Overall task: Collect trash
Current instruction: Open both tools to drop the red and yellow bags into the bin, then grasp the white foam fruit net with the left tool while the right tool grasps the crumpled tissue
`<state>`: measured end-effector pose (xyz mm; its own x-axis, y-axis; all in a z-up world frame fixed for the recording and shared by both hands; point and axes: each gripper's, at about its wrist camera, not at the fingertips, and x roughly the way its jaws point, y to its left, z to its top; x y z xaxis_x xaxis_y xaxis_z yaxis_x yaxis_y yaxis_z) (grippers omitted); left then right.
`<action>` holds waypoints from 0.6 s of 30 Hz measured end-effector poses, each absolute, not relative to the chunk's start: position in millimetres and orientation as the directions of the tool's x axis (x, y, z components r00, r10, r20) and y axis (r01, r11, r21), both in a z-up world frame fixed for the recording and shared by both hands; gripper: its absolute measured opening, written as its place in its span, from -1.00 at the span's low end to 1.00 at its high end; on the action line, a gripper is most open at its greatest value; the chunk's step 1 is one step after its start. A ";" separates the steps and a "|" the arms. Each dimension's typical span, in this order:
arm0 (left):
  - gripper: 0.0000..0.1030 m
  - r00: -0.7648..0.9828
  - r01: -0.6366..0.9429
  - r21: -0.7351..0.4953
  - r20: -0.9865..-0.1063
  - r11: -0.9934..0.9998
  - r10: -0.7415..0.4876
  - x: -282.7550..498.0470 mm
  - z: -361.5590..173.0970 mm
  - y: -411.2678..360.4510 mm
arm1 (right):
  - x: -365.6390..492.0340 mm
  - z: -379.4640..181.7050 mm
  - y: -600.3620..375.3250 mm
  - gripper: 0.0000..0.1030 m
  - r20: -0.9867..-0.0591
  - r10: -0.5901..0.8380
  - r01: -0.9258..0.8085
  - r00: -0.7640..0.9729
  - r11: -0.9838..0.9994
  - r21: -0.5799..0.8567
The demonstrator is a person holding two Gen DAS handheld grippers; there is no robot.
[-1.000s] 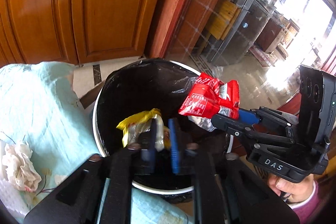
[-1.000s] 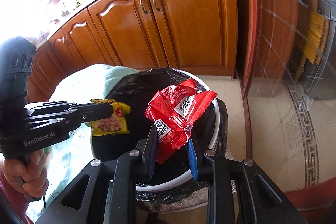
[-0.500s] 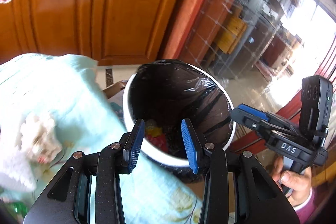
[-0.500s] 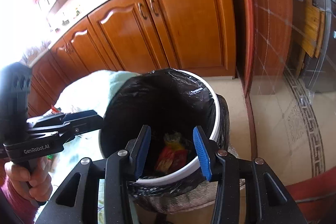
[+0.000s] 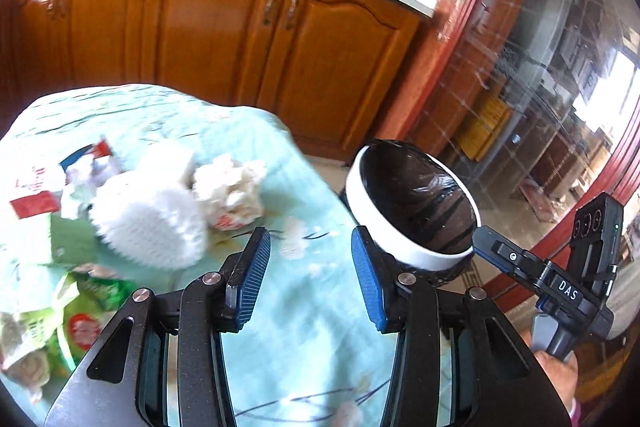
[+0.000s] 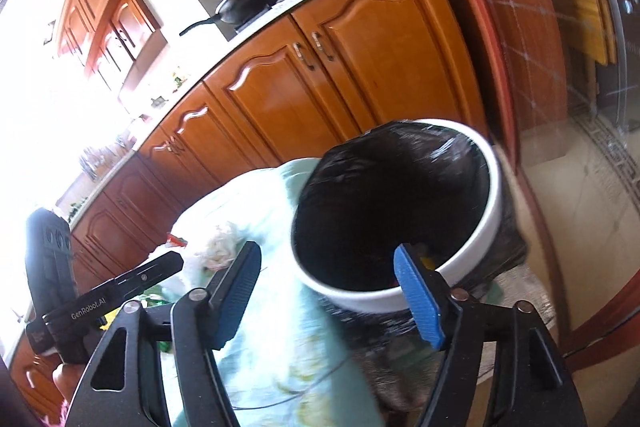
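Both the left claw [image 5: 310,277] and right claw [image 6: 336,297] gape empty; some wrappers lie in the bin [image 6: 494,211], while tissues [image 5: 230,187] and wrappers [image 5: 80,311] wait on the table [image 5: 320,339] at nine o'clock.

I read "DAS" in white on the right gripper [image 5: 568,295], and "GenRobot.AI" on the left gripper [image 6: 90,309]; the wrapper print is too blurred.

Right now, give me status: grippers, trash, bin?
Left gripper open, empty, over tablecloth. Right gripper open, empty, at bin rim. Crumpled tissue and wrappers on table. Nothing blocking.
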<state>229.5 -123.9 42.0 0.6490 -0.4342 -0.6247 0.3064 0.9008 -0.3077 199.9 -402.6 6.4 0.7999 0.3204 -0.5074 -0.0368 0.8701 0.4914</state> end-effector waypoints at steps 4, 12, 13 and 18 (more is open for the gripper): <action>-0.18 0.669 0.269 -0.304 -0.623 0.914 -0.404 221.4 38.8 -97.7 | 201.7 2.9 -380.9 0.44 -0.509 0.354 -0.067 0.784 0.864 0.499; -0.18 0.687 0.218 -0.309 -0.625 0.926 -0.370 214.5 31.9 -62.9 | 205.3 2.4 -345.9 0.44 -0.520 0.395 -0.114 0.757 0.864 0.491; -0.18 0.689 0.215 -0.306 -0.625 0.928 -0.366 212.6 30.5 -61.5 | 205.6 2.1 -342.1 0.44 -0.522 0.398 -0.118 0.755 0.865 0.488; -0.18 0.696 0.196 -0.295 -0.629 0.935 -0.345 213.8 28.2 -46.2 | 210.6 2.0 -327.2 0.44 -0.535 0.412 -0.139 0.738 0.868 0.477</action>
<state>213.8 -46.2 28.2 0.6965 -0.3446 -0.6294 0.1958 0.9351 -0.2953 210.6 -327.2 2.0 0.7381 0.4116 -0.5346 -0.1388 0.8681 0.4766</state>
